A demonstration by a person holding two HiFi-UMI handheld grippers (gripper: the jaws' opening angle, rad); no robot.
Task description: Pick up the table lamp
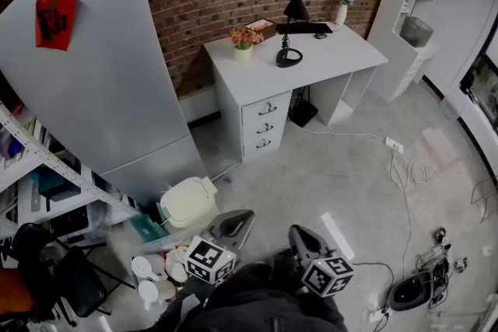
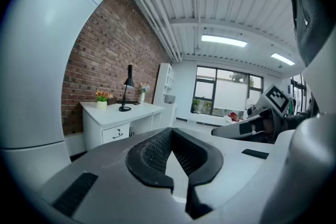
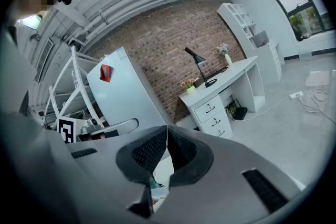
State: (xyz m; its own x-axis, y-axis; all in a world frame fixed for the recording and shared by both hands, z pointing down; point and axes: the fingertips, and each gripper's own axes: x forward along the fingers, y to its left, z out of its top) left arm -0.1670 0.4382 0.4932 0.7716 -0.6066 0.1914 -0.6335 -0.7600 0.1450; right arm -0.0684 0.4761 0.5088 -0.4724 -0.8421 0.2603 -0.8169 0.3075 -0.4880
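The black table lamp (image 1: pixel 291 21) stands upright on the white desk (image 1: pixel 342 50) against the brick wall, far ahead of both grippers. It also shows as a thin black lamp (image 2: pixel 126 89) in the left gripper view and as the lamp (image 3: pixel 200 67) in the right gripper view. My left gripper (image 1: pixel 243 215) and my right gripper (image 1: pixel 297 232) are held low over the floor near the person's body, side by side. Both are shut with nothing between the jaws, as seen at the left gripper (image 2: pixel 171 130) and the right gripper (image 3: pixel 167 128).
A small flower pot (image 1: pixel 244 41) and a vase of flowers (image 1: pixel 343 2) stand on the desk beside the lamp. A tall grey refrigerator (image 1: pixel 101 82) fills the left. A white bin (image 1: pixel 187 202), shelving, cables (image 1: pixel 405 175) and a power strip lie on the floor.
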